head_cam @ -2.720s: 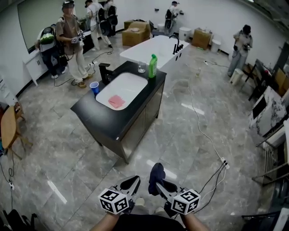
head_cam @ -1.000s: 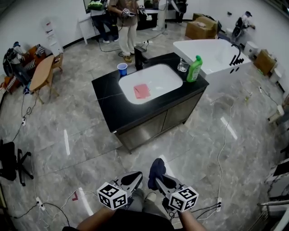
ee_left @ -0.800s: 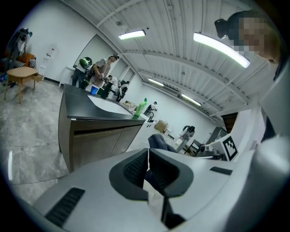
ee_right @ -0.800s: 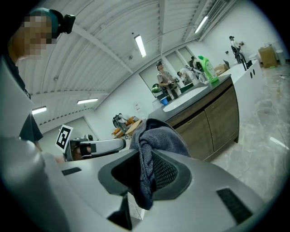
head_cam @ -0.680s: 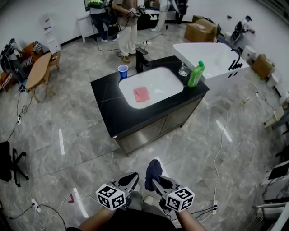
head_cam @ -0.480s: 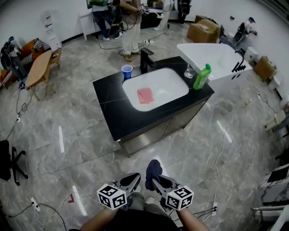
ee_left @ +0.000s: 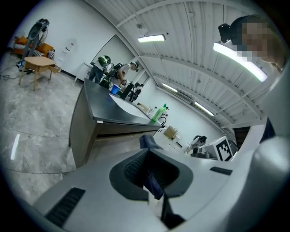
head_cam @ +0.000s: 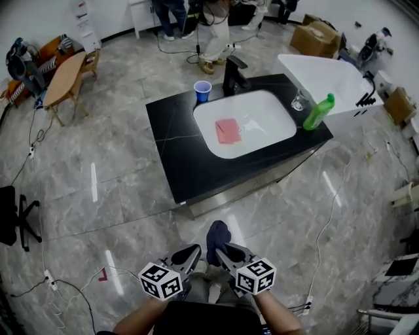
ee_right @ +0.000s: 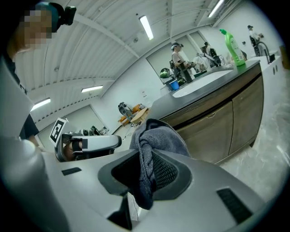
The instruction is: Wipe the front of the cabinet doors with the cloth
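Note:
A dark blue cloth [head_cam: 217, 233] [ee_right: 156, 136] sticks up from my right gripper [head_cam: 220, 249] [ee_right: 145, 168], which is shut on it. My left gripper [head_cam: 191, 252] [ee_left: 152, 176] hangs close beside it on the left, shut, with nothing seen in it. The cloth's tip [ee_left: 147, 141] shows past the left jaws. Both are held low over the floor, well short of the cabinet [head_cam: 177, 157]. Its grey doors [ee_right: 213, 129] [ee_left: 118, 139] sit under a black top with a white sink [head_cam: 262, 111].
A pink rag [head_cam: 228, 130] lies in the sink. A blue cup [head_cam: 202, 90], black faucet [head_cam: 234, 73] and green bottle [head_cam: 317, 112] stand on the top. White tub [head_cam: 327, 75] behind, people [head_cam: 216, 19] at the back, wooden table [head_cam: 62, 78] far left, floor cables [head_cam: 327, 216] right.
The view has swung round the cabinet and come closer to its front. Both grippers stay low and together, the right one still holding the cloth.

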Demonstrator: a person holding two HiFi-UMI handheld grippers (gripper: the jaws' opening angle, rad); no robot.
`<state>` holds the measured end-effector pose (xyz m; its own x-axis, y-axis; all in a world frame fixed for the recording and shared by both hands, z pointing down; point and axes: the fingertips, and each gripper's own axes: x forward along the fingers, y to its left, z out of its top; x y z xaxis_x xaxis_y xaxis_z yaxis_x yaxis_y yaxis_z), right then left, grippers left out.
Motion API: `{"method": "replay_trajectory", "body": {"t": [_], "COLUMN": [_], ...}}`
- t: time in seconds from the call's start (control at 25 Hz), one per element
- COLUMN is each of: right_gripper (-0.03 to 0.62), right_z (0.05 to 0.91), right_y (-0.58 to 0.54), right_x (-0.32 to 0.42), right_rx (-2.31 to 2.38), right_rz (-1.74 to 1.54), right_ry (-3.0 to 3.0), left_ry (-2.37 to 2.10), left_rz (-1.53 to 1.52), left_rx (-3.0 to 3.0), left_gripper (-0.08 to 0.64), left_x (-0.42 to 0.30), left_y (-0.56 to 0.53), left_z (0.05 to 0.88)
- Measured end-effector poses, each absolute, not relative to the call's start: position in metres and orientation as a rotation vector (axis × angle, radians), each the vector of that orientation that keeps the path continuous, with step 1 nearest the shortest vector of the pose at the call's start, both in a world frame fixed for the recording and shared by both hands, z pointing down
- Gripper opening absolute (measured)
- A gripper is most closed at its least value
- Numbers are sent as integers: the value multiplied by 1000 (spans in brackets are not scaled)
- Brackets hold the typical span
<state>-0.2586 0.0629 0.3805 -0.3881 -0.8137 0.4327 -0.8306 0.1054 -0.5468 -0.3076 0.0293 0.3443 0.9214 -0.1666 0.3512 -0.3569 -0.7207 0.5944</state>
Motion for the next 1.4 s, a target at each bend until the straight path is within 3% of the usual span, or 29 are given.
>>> {"method": "replay_trajectory", "body": {"t": [0.88,1.4], "right_gripper": [89,89], "right_z": [437,478], "right_y": [41,-9], "right_x": [-174,-230], "right_rx": [1032,952], "right_rz": [1067,970], "right_ry": [-2488,-2505], "left_ry": [-1043,-1174], "left_rz": [257,214], "left_rx": [2269,2176], "left_gripper": [11,11], "left_x": [-237,-285], "left_y": [15,7], "left_z": [402,451]}}
